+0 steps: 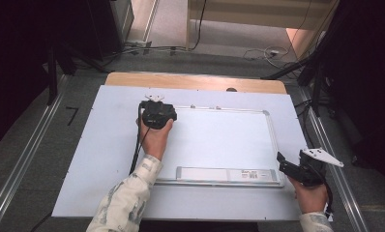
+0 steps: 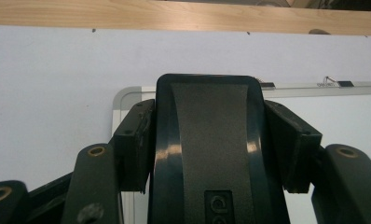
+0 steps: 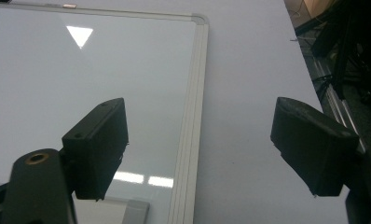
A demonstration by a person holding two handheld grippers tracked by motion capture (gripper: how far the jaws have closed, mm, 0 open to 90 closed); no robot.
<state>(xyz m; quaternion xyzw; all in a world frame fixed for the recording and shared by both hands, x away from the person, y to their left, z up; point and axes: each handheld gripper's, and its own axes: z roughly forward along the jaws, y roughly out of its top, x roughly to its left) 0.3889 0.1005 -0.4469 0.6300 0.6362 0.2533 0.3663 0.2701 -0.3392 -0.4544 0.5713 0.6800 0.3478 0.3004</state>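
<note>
We are holding a black whiteboard eraser [image 2: 207,154] between the jaws of our left gripper [image 2: 211,140], which is clenched on its two long sides. The eraser is a rounded block with a glossy dark rim and a matte, textured strip down its back; a small embossed mark is sitting near its lower end, too cropped for us to read. In the high view the left gripper [image 1: 156,114] is resting it at the far left corner of the whiteboard [image 1: 219,140].

The whiteboard is lying flat, wiped clean, with a silver frame and rounded corners. A pale tray [image 1: 227,174] is running along its near edge, bearing a small printed label [image 1: 251,173] whose text is too fine for us to make out.

Our right gripper [image 1: 283,162] is hovering released, jaws standing wide over the board's right frame [image 3: 193,121], gripping nothing. Everything is lying on a white sheet [image 1: 108,159] covering the wooden table [image 1: 195,81].
</note>
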